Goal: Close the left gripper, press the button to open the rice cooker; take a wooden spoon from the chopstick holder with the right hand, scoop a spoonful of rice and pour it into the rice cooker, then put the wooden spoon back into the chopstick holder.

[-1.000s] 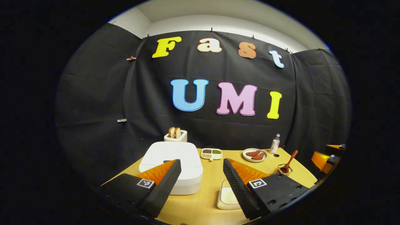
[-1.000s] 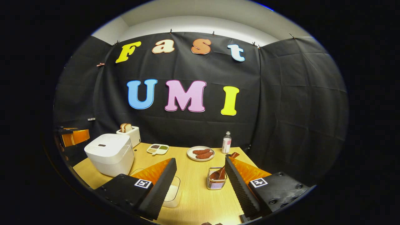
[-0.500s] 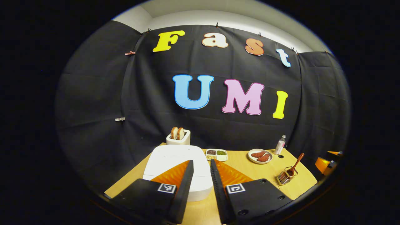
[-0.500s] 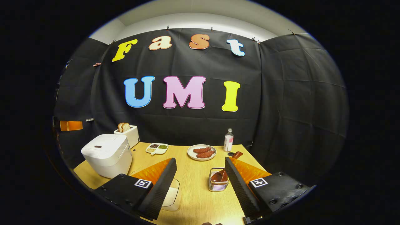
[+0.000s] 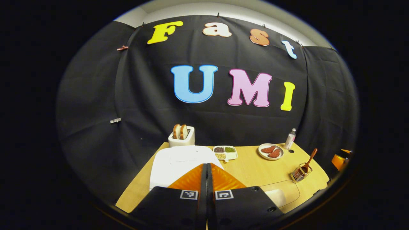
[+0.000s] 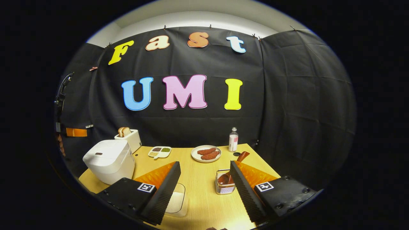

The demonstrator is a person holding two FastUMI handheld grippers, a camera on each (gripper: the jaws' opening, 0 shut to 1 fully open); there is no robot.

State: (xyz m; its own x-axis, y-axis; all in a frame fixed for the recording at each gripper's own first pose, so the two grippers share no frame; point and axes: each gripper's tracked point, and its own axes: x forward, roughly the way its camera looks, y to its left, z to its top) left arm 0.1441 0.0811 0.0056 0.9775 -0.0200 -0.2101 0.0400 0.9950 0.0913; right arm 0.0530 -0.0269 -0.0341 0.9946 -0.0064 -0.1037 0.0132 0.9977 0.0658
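- Left gripper (image 5: 206, 169): its two fingers are pressed together with nothing between them, poised over the near part of the rice cooker (image 5: 182, 159); whether the tips touch the lid I cannot tell
- Rice cooker: white, lid down, at the left side of the wooden table (image 5: 255, 169); in the right gripper view it stands at far left (image 6: 108, 159) with a small dark mark on top
- Right gripper (image 6: 204, 172): fingers spread wide, holding nothing, above the table's near edge
- Chopstick holder (image 6: 224, 187): a wire basket just beside the right gripper's right finger, with the wooden spoon (image 6: 232, 169) leaning in it, handle tilted up to the right; the left gripper view shows holder (image 5: 299, 174) and spoon (image 5: 310, 158) near the table's right edge
- Rice dish (image 6: 176, 198): a shallow clear container with white rice, partly behind the right gripper's left finger
- Far side of the table: toaster (image 5: 181, 137) with two bread slices, divided tray of grains (image 5: 225, 152), plate of sausages (image 5: 270, 151), small bottle (image 5: 290, 139)
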